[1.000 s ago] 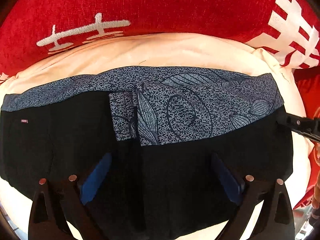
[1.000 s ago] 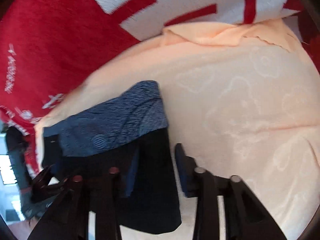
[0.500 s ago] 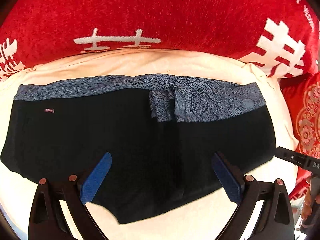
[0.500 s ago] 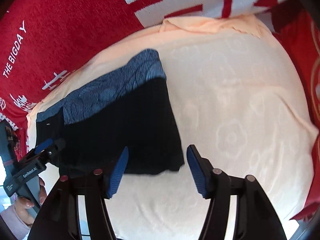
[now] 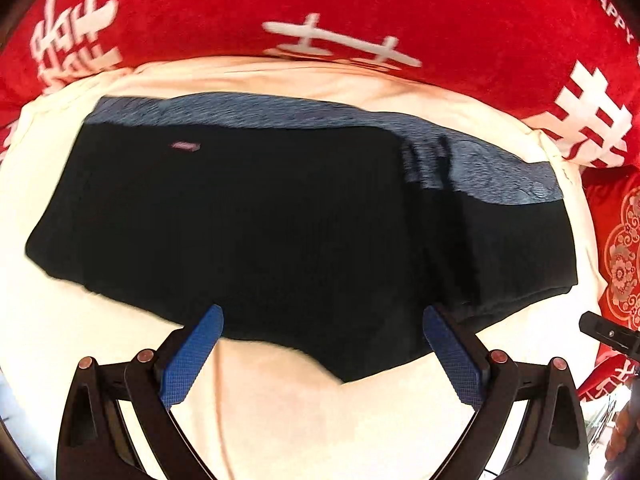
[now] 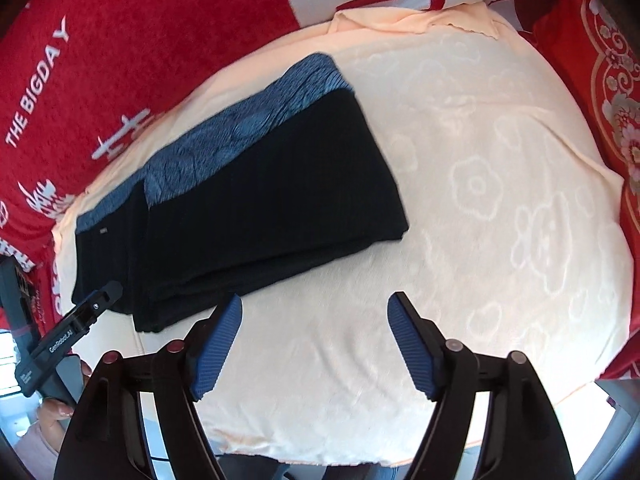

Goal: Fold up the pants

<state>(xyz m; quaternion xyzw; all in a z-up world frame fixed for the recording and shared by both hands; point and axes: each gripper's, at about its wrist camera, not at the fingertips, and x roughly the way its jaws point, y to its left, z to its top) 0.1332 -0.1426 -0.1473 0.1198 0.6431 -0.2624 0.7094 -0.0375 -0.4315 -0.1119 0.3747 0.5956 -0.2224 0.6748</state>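
Black pants (image 5: 280, 220) with a blue patterned waistband (image 5: 320, 116) lie folded flat on a cream blanket; they also show in the right wrist view (image 6: 256, 200). My left gripper (image 5: 320, 344) is open and empty, held just above the pants' near edge. My right gripper (image 6: 316, 336) is open and empty over bare blanket, to the right of the pants' near corner. The left gripper's tip shows in the right wrist view (image 6: 80, 320), and the right gripper's tip shows in the left wrist view (image 5: 608, 336).
The cream blanket (image 6: 480, 200) with embossed flowers covers a rounded cushion. Red fabric with white characters (image 5: 320, 0) lies behind and around it. A red embroidered cloth (image 6: 612, 80) is at the right edge.
Both grippers have pulled back and risen from the pants. The right gripper let go of the cloth and opened wider. The pants now lie folded, seen whole.
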